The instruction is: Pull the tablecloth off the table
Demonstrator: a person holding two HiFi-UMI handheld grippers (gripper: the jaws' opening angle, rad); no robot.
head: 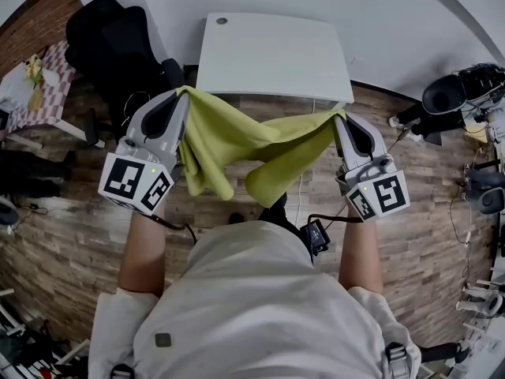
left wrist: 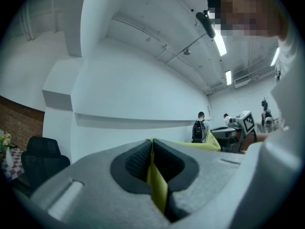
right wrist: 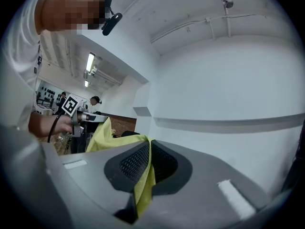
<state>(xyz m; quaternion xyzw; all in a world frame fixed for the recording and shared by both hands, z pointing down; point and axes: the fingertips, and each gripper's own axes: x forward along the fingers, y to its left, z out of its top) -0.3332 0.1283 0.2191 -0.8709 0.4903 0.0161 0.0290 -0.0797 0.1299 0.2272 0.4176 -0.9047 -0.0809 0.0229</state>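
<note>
A yellow-green tablecloth [head: 237, 144] hangs slack in the air between my two grippers, clear of the bare white table [head: 272, 54] beyond it. My left gripper [head: 183, 93] is shut on the cloth's left corner; in the left gripper view the tablecloth [left wrist: 156, 185] is pinched between the dark pads [left wrist: 133, 163]. My right gripper [head: 339, 115] is shut on the right corner, and the right gripper view shows the tablecloth [right wrist: 143, 185] clamped between its pads [right wrist: 136, 163]. The cloth's middle sags in folds in front of my body.
A black office chair [head: 110, 30] stands left of the table. A checkered table [head: 35, 85] sits at the far left. Black equipment and cables [head: 461, 93] lie on the wooden floor at the right. A white wall [left wrist: 133, 94] faces the grippers.
</note>
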